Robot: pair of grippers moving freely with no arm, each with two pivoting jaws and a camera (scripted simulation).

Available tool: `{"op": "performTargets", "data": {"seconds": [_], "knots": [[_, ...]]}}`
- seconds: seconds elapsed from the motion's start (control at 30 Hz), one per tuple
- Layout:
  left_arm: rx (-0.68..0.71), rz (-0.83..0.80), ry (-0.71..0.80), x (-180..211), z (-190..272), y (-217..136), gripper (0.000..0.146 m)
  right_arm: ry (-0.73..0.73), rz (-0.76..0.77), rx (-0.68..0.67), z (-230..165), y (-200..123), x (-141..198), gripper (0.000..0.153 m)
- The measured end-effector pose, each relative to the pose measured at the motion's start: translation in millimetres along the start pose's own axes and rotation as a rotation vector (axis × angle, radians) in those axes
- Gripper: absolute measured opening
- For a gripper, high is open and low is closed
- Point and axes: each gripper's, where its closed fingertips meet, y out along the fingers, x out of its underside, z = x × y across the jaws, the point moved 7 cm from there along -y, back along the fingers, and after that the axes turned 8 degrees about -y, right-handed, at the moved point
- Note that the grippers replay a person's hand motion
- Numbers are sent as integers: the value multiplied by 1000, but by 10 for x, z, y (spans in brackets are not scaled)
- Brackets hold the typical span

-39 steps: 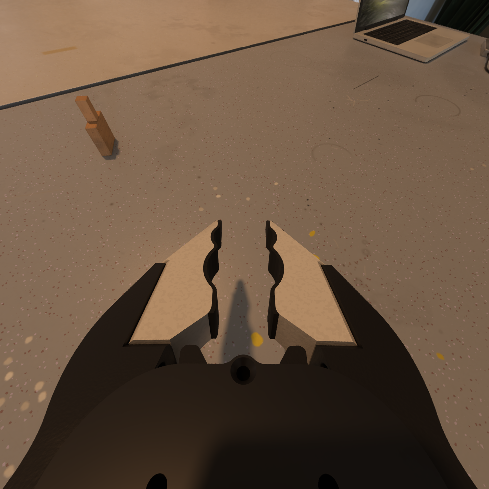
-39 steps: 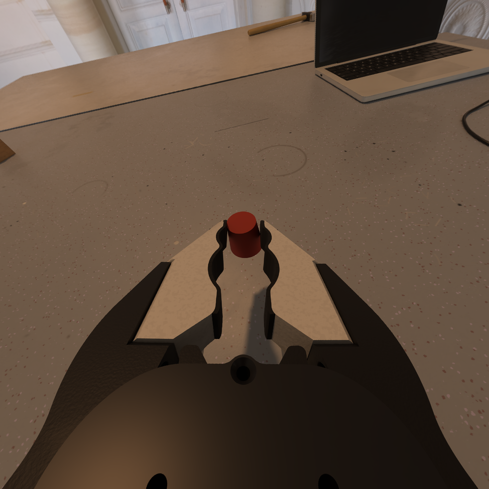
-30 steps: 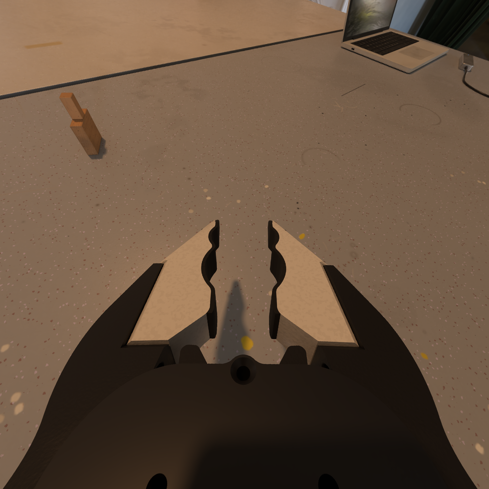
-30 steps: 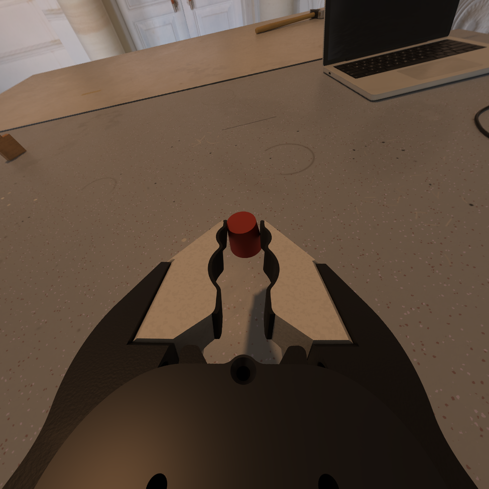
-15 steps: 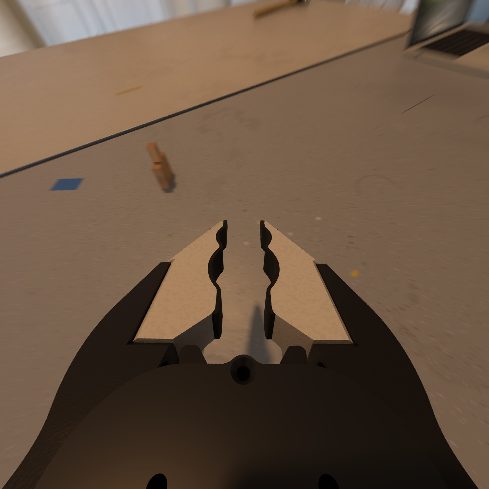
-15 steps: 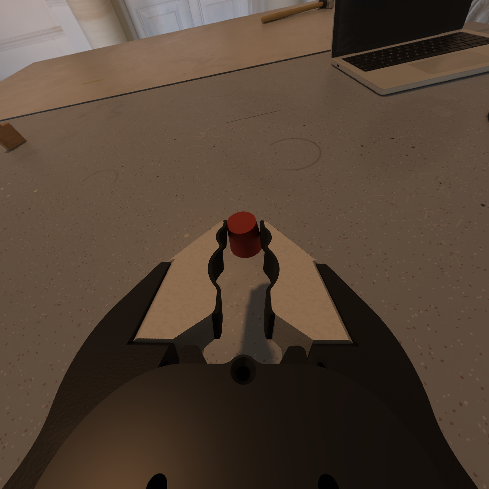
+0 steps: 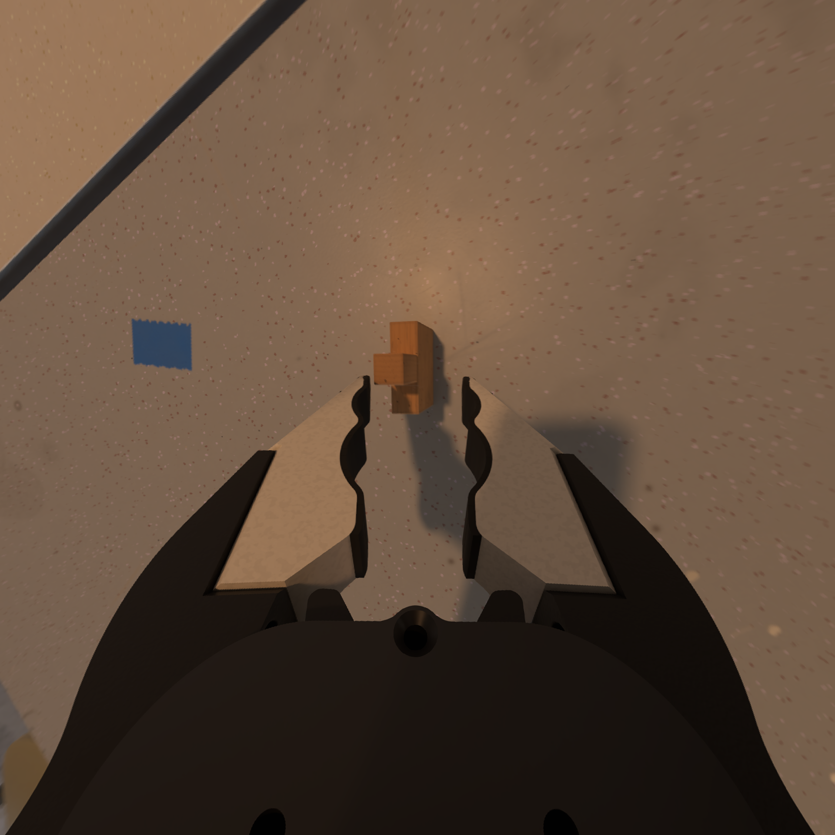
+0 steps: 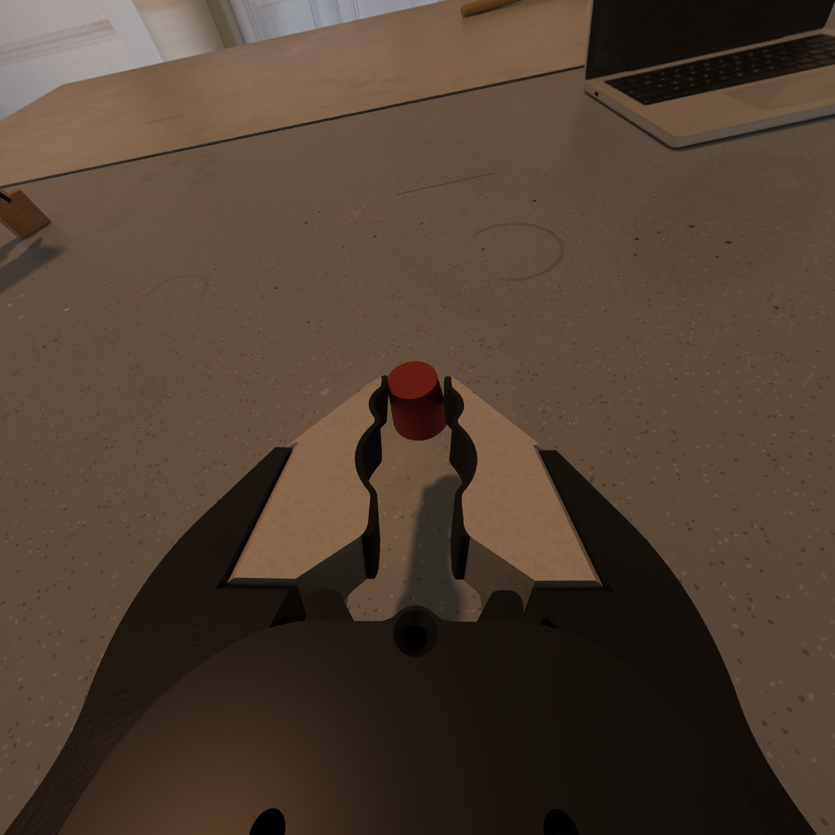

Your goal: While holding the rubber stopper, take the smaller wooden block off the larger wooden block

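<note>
The right gripper (image 8: pixel 416 384) has its jaws clamped on the red stopper (image 8: pixel 415 401), held above the grey table (image 8: pixel 587 361). The left gripper (image 7: pixel 415 382) looks down with jaws apart and empty, just short of the small block (image 7: pixel 389 368), which sits on the large block (image 7: pixel 418 366). Blue tape (image 7: pixel 161 344) lies nearer the table's far-left edge. A laptop (image 8: pixel 723 81) occupies the far-right corner.

The left gripper (image 7: pixel 415 382) has swung over and tipped steeply down above the wooden blocks, which sat far off to its left a second ago. The small block (image 7: pixel 389 368) and the big block (image 7: pixel 418 361) now sit just past its fingertips (jaws a touch wider, too). A blue patch (image 7: pixel 161 344) has come into view.
</note>
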Motion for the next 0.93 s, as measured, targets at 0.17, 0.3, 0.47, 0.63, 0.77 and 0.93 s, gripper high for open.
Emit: {"op": "performTargets", "data": {"seconds": [0.17,0.3,0.47,0.63,0.77,0.93], "knots": [[-104,52,33,-52,-52,-62,12,21,-4,-17,9,-2,12,24],[-6,176,26,-68,-143,-449,12,24,-10,-26,1,3,19,24],[260,465,-128,-136,-461,-1270,12,35,-5,-41,-18,-8,9,24],[576,704,-199,-206,-625,-2139,12,24,6,-52,-73,-31,-13,24],[858,821,-142,-260,-395,-2786,12,-11,21,-42,-110,-38,-37,24],[1103,789,44,-307,230,-3353,12,-36,43,-43,-137,-51,-59,24]]}}
